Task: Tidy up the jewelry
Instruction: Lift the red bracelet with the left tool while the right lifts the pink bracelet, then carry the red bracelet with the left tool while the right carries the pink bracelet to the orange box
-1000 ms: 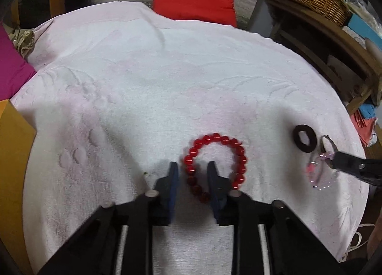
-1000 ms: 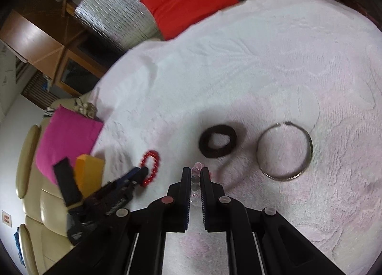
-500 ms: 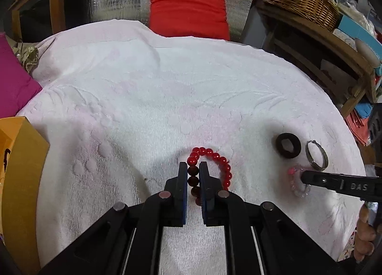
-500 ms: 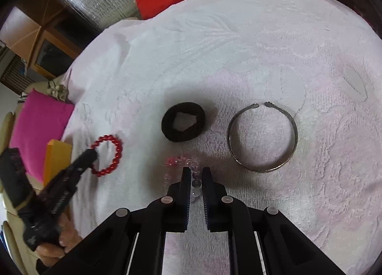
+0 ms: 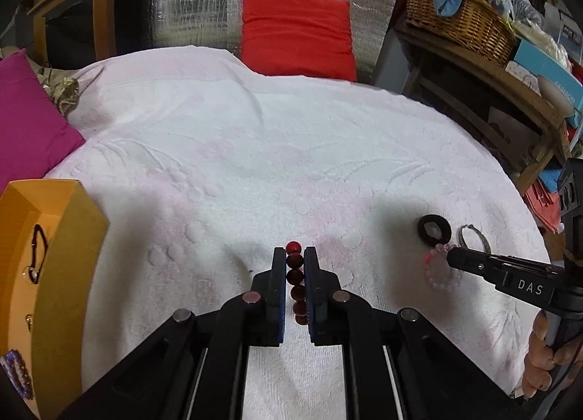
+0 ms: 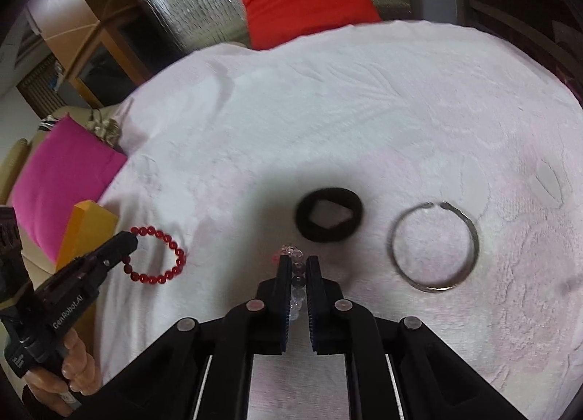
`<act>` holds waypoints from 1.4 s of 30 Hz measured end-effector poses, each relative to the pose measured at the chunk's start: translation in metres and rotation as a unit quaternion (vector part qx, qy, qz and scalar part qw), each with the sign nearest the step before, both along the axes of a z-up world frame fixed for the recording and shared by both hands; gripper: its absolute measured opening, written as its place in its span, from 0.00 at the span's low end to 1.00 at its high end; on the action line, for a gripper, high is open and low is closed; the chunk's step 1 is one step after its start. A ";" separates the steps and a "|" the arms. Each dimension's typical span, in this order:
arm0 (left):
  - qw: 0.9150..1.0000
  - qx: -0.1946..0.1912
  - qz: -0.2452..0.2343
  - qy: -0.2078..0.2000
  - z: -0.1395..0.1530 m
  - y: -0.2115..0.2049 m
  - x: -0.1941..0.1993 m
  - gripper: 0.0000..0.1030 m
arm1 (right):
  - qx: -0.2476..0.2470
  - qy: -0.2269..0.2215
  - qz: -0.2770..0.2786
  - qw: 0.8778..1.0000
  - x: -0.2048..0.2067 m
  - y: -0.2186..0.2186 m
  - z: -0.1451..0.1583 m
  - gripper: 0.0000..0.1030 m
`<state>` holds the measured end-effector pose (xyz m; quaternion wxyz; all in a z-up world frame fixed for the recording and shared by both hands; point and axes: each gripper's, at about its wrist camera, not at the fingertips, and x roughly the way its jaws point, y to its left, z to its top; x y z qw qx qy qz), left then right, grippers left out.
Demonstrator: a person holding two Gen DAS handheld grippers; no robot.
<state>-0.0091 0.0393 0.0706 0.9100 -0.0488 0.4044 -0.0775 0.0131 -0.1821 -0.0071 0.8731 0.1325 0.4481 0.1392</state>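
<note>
My left gripper [image 5: 294, 253] is shut on a red bead bracelet [image 5: 294, 276], which shows edge-on between the pads. In the right wrist view that red bracelet [image 6: 160, 278] hangs from the left gripper [image 6: 125, 239] just above the white cloth. My right gripper [image 6: 296, 261] is shut on a clear and pink bead bracelet [image 6: 297, 274]. From the left wrist view, the right gripper [image 5: 452, 256] holds this clear bracelet [image 5: 437, 283] low over the cloth. A black hair tie [image 6: 329, 236] and a silver bangle [image 6: 433, 288] lie on the cloth beyond it.
An open yellow box [image 5: 73, 256] with jewelry inside stands at the table's left edge, by a magenta cushion [image 5: 25, 128]. A red cushion [image 5: 297, 37] leans behind the round table. A wooden shelf with a wicker basket [image 5: 459, 26] stands to the right.
My left gripper has shut on the red bracelet and raised it off the cloth, so it now hangs edge-on. My right gripper, still shut on the clear bracelet, has rolled and shifted slightly.
</note>
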 end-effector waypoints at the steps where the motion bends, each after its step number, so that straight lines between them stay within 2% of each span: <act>1: 1.000 -0.003 0.001 -0.002 0.002 0.002 -0.002 0.09 | 0.004 -0.007 0.001 1.000 -0.003 0.004 0.004 0.09; 13: 0.999 -0.014 0.018 -0.037 0.026 0.016 -0.033 0.09 | 0.035 -0.073 0.022 0.996 -0.024 0.039 0.032 0.09; 27: 0.996 0.003 0.061 -0.070 0.051 0.039 -0.076 0.09 | 0.036 -0.098 0.011 0.994 -0.043 0.062 0.045 0.09; 36: 0.991 0.000 0.100 -0.095 0.067 0.080 -0.104 0.09 | 0.036 -0.118 0.050 0.991 -0.059 0.112 0.059 0.09; 42: 0.987 -0.016 0.114 -0.111 0.076 0.104 -0.120 0.09 | 0.042 -0.129 0.074 0.988 -0.065 0.145 0.067 0.09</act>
